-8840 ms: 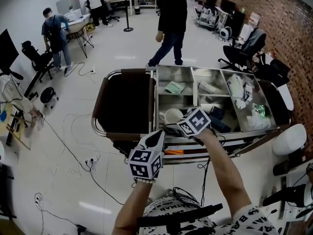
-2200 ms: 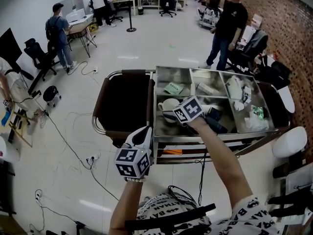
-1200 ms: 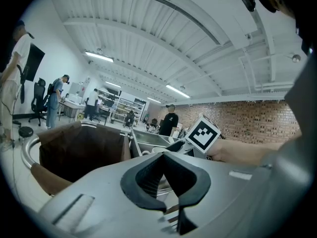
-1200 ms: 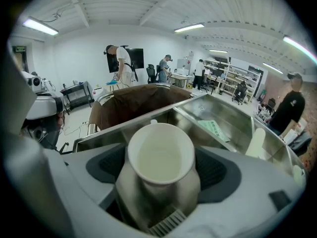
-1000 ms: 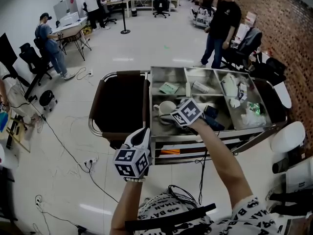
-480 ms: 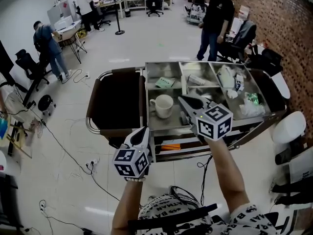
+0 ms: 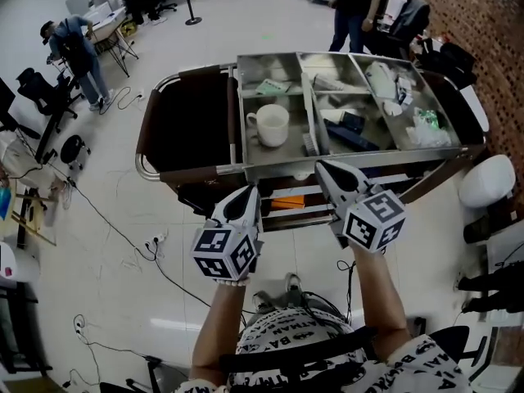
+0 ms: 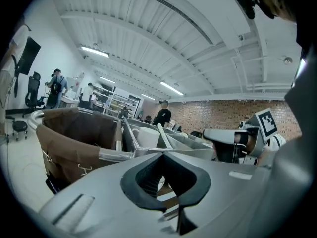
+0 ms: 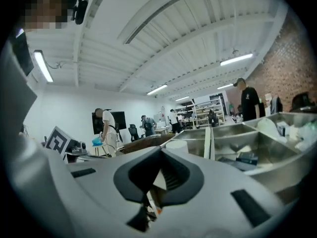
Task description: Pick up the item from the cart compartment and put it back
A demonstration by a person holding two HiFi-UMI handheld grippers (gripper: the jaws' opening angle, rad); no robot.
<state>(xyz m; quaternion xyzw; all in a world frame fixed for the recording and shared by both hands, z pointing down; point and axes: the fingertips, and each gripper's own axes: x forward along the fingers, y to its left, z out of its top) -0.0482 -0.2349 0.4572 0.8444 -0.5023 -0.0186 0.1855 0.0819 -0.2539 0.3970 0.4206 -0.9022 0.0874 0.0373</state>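
Note:
A white mug (image 7: 268,124) stands upright in the cart's near-left steel compartment (image 7: 278,169), handle to the left. It also shows in the left gripper view as the mug (image 8: 146,138) and in the right gripper view as the mug (image 9: 184,145). My right gripper (image 7: 324,170) hovers in front of the cart's near edge, shut with nothing in it, well short of the mug. My left gripper (image 7: 250,195) hangs beside it at the left, also shut and empty. Each gripper view shows its own jaws pressed together: left gripper (image 8: 162,155), right gripper (image 9: 159,150).
A brown bag (image 7: 184,129) fills the cart's left end. The other compartments hold a dark flat box (image 7: 354,134), a green packet (image 7: 268,87) and white packages (image 7: 385,80). A person (image 7: 354,6) stands beyond the cart. Cables (image 7: 123,219) lie on the floor at the left.
My right gripper has left the mug, drawn back toward me and shut empty. The mug stays upright in its compartment. The left gripper has shifted slightly.

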